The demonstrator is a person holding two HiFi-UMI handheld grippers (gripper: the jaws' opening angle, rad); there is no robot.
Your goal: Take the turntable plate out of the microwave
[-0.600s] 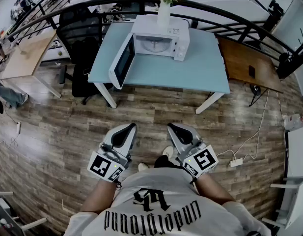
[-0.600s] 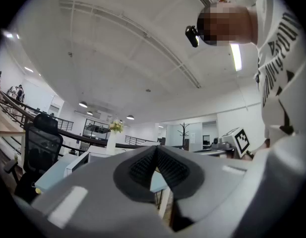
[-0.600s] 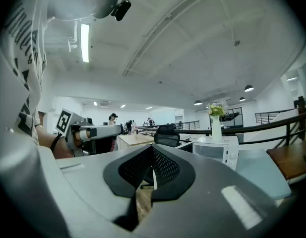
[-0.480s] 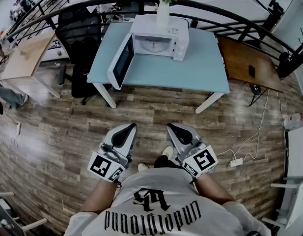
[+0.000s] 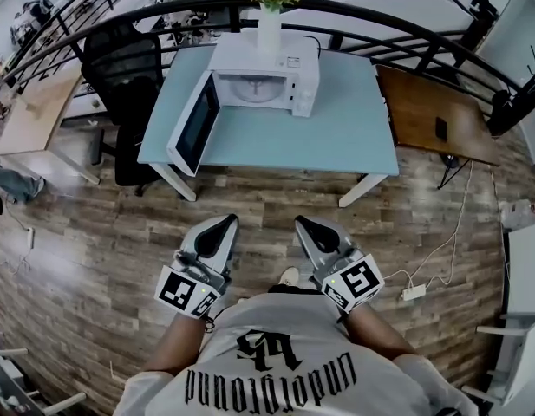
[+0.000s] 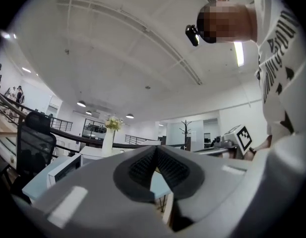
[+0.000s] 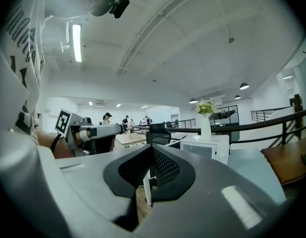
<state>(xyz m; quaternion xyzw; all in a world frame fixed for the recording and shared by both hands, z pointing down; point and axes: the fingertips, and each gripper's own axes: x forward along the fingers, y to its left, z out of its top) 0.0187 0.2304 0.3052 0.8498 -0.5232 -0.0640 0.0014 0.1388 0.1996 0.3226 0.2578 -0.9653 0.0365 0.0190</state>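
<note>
Turntable plate point(image 5: 250, 87) lies inside the open microwave point(image 5: 289, 63), well away from both tools. The left tool point(image 5: 224, 224) has its jaws shut tight with nothing between them. The right tool point(image 5: 303, 224) is shut and empty too. The two tools are held side by side, low in front of the person's white shirt point(image 5: 267, 362), and they point toward the worktop point(image 5: 336, 137). Each tool has a cube with black and white squares point(image 5: 187, 293) at its back end. Under the tools is a wooden floor point(image 5: 94, 232). Past that floor stands the light blue worktop. The white microwave sits at the far edge of it, and its door point(image 5: 191, 124) hangs wide open to the left. A white vase point(image 5: 269, 29) with flowers stands on top of the microwave. A black chair point(image 5: 120, 68) is just beside the worktop on the left. A brown table point(image 5: 432, 111) is just beside it on the right. A dark curved rail point(image 5: 406, 26) runs behind them all.
</note>
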